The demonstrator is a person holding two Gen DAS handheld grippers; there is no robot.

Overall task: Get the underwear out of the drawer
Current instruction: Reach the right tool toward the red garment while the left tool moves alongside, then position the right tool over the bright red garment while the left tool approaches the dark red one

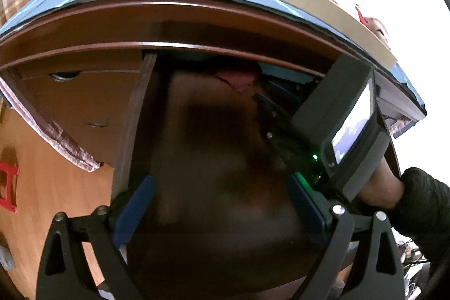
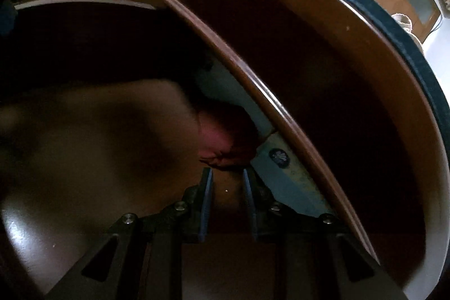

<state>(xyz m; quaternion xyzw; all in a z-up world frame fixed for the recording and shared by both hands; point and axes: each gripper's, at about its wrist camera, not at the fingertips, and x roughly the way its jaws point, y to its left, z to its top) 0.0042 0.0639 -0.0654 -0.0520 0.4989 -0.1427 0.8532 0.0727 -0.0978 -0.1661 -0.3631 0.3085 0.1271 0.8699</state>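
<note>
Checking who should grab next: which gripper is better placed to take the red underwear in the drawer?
Right. The right gripper sits just short of the underwear; the left gripper hangs wide open, farther back.

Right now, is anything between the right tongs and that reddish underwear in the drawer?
Nothing visible. The reddish underwear lies just beyond the right tongs, whose narrow gap holds only bare drawer floor. A pale blue item lies beside them against the drawer's side, not in the path.

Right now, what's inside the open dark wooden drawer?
A crumpled dark red cloth lies at the back, with the right claw reaching just short of it. The drawer floor looks bare, but the back, under the desktop, is too dark to see.
</note>
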